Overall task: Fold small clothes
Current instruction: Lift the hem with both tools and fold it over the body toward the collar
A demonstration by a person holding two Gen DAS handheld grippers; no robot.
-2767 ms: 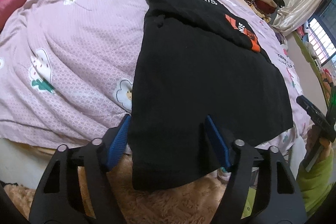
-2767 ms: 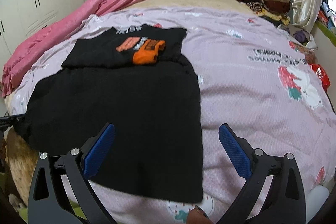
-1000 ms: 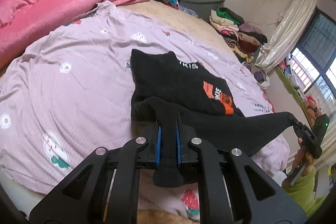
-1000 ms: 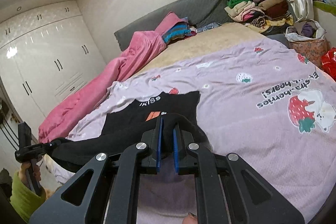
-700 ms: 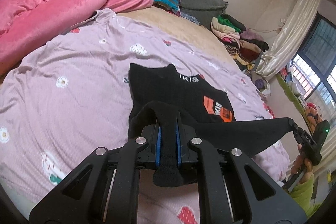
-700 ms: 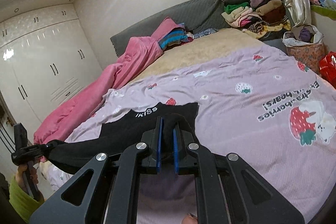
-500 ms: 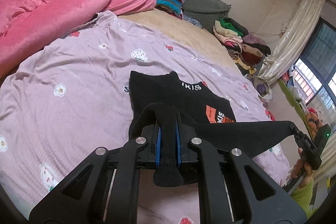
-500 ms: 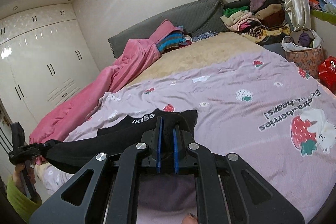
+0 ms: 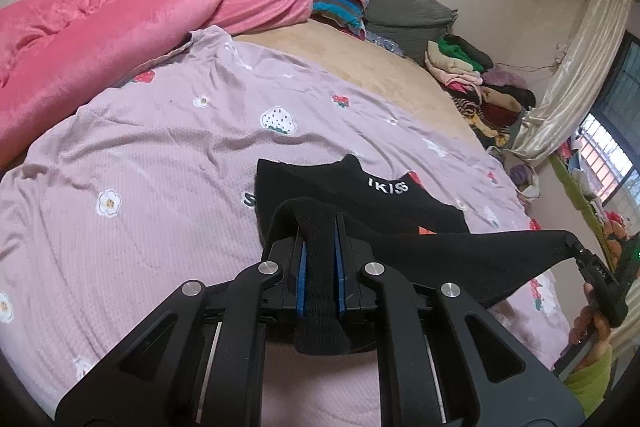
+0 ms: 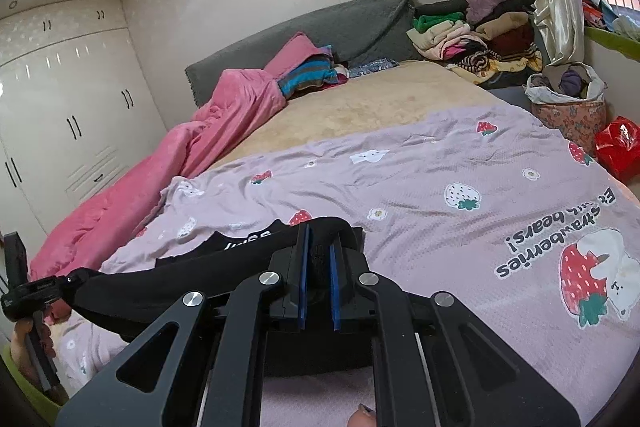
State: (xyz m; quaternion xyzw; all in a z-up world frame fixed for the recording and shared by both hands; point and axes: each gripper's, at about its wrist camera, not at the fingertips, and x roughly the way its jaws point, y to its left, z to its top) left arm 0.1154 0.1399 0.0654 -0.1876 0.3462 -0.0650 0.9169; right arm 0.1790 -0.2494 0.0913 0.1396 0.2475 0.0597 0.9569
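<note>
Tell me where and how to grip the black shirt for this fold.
Grip the black shirt at its two hem corners, from the near bed edge. The left claw and right claw are shut there; the edge stretches straight, collar end flat on the sheet.

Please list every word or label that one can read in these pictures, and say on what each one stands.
"IKISS": white letters near the collar of the black shirt, seen by the left wrist camera; in the right wrist view the lifted fabric partly hides them.
"Eat strawberries bears!": upside down on the lilac sheet, beside a strawberry print; a small middle line is too blurred to read.
A lone "S" shows on the sheet, partly hidden at the shirt's edge.
</note>
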